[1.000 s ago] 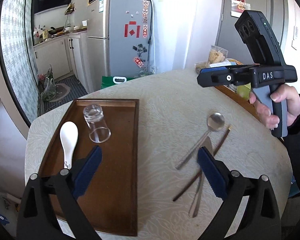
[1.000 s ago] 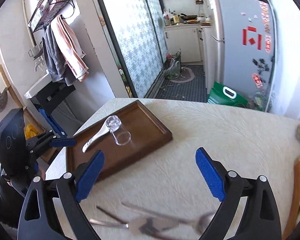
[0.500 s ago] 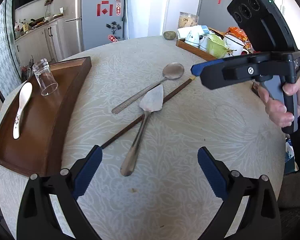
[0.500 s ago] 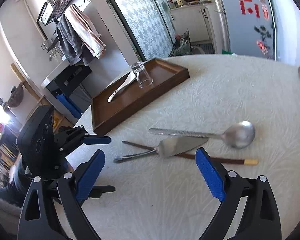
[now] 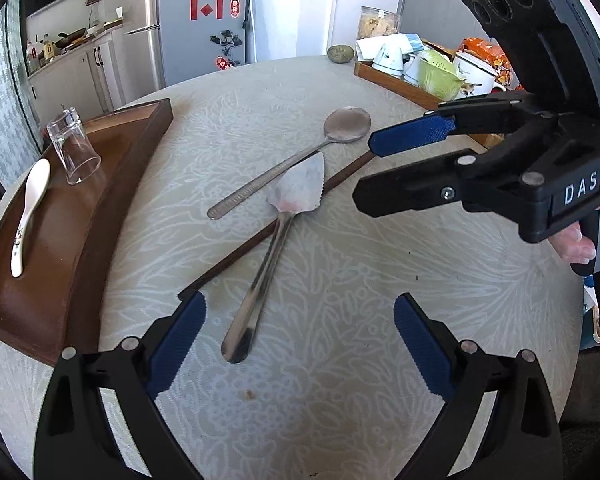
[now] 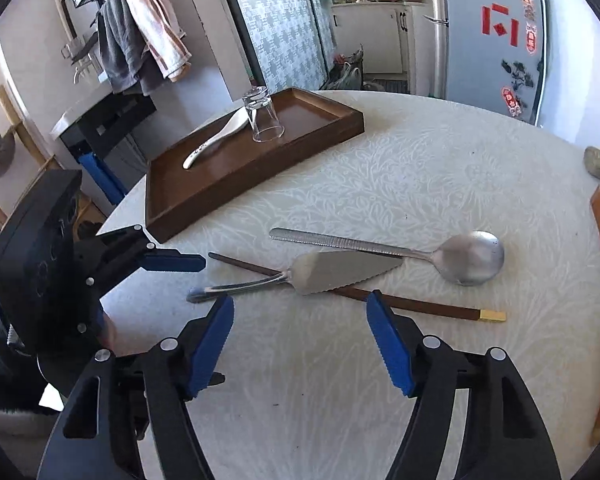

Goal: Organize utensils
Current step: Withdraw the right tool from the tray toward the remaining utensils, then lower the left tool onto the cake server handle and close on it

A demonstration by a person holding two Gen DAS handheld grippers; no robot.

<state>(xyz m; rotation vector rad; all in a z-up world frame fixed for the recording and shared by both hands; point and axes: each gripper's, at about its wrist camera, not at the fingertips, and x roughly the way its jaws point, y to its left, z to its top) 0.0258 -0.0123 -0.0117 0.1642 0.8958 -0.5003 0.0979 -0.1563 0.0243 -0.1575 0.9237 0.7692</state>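
Observation:
A metal spoon (image 5: 346, 124) (image 6: 470, 256), a steel cake server (image 5: 296, 196) (image 6: 340, 270) and a brown chopstick (image 5: 236, 256) (image 6: 420, 306) lie crossed on the round table. Left of them sits a brown wooden tray (image 5: 40, 300) (image 6: 220, 196) with a white ceramic spoon (image 5: 30, 208) (image 6: 220, 136) and an upturned glass (image 5: 74, 148) (image 6: 262, 116). My left gripper (image 5: 300, 320) is open, straddling the server's handle end from above. My right gripper (image 6: 300, 308) (image 5: 364, 172) hovers over the chopstick. Its jaws are closing, and its pads press on nothing.
A second tray (image 5: 396, 80) with cups and a green bowl stands at the table's far right. A stone (image 5: 340, 54) (image 6: 598, 162) lies near the far edge. A hand (image 5: 576, 244) holds the right gripper's handle. The table edge curves close behind both grippers.
Both grippers have sunk toward the table and closed in on the crossed utensils. The right gripper's jaws stand narrower than before. Nothing on the table has moved.

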